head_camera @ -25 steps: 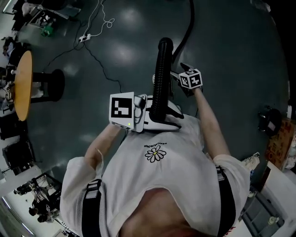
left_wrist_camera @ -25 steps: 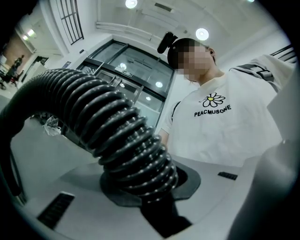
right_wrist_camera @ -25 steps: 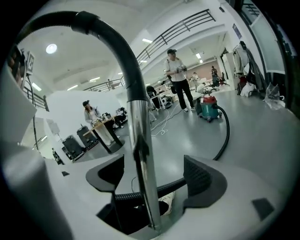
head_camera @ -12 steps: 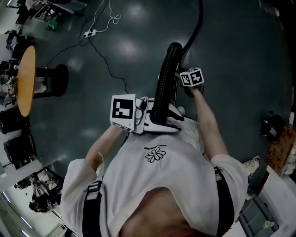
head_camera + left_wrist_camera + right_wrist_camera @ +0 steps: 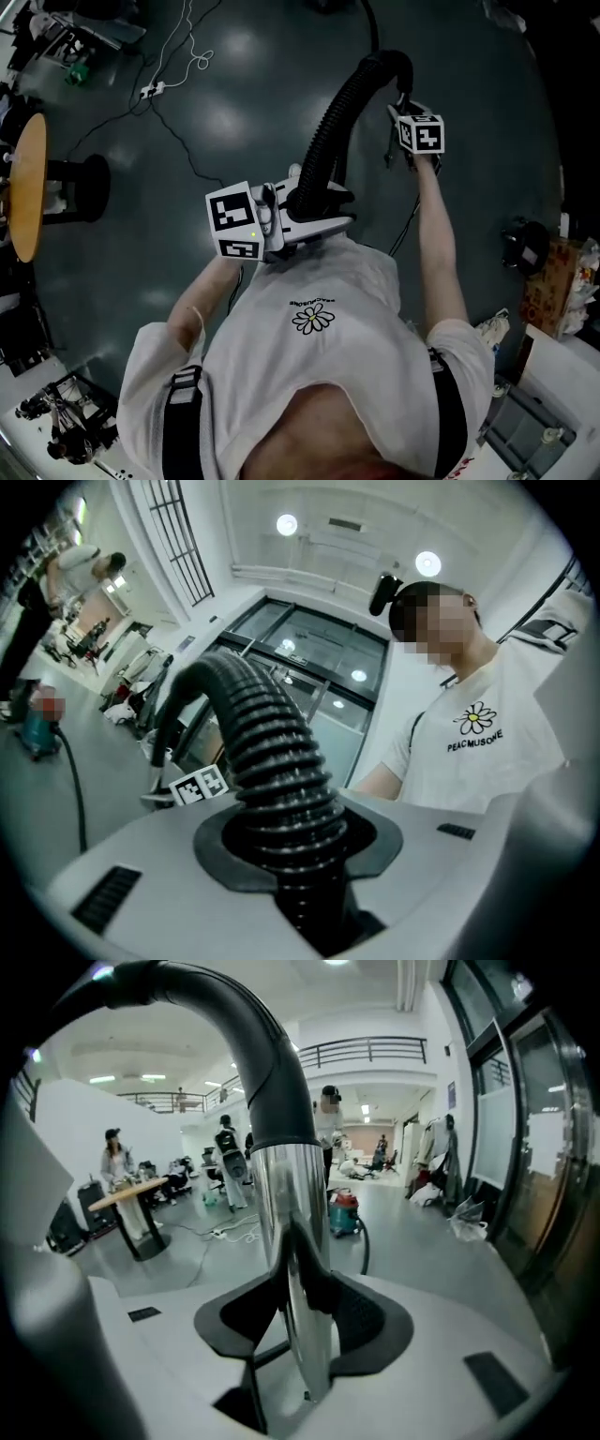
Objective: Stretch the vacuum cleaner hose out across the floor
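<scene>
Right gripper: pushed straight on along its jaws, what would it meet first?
The chrome wand tube: it stands between the right gripper's closing jaws, pads against it. Past it, probably open floor toward the red vacuum cleaner.

A round table stands apart from a power strip.

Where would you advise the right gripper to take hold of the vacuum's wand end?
On the straight chrome tube just below the curved black handle, side-on, with the fingers straddling it: that section is rigid and narrow, unlike the ribbed hose. The right gripper is closing its jaws on it there.
</scene>
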Tool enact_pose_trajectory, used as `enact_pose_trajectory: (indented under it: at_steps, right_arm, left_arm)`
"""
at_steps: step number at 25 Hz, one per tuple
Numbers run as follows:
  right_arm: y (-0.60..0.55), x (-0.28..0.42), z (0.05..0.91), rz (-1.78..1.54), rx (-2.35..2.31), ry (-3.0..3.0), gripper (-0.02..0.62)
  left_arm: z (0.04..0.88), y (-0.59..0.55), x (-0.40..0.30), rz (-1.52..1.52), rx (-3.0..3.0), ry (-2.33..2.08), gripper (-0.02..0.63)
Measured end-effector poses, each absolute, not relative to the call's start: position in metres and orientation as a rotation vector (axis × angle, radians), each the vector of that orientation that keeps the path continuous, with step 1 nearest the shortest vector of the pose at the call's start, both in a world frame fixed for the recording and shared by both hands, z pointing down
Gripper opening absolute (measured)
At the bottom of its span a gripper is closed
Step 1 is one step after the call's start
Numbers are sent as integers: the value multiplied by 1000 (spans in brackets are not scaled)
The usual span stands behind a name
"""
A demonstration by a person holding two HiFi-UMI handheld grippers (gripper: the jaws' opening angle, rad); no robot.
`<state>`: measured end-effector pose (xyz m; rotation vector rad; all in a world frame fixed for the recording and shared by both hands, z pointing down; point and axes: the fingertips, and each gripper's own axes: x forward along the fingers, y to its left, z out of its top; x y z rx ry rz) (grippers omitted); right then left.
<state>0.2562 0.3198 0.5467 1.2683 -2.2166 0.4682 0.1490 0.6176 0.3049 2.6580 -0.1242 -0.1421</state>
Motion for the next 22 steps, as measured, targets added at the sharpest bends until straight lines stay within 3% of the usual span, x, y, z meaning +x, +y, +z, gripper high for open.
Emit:
enact_pose_trajectory:
  at_steps: [5,11,16,22]
  right_arm:
    - [307,309,450,138,1414,-2221,190]
    - [318,298,296,-346,1501,-2282,190]
    - [338,292,194,-648,1553,-2253,190]
    - [348,279,118,-908,1521,-2116,190]
  left_arm:
    - [317,627,139,-139,2563,-152,238]
    - [322,631,130,-123,2556,-214,428]
    - [315,637,126,-10,2690,-233,454]
    - [216,629,79,-390,2817,-263,454]
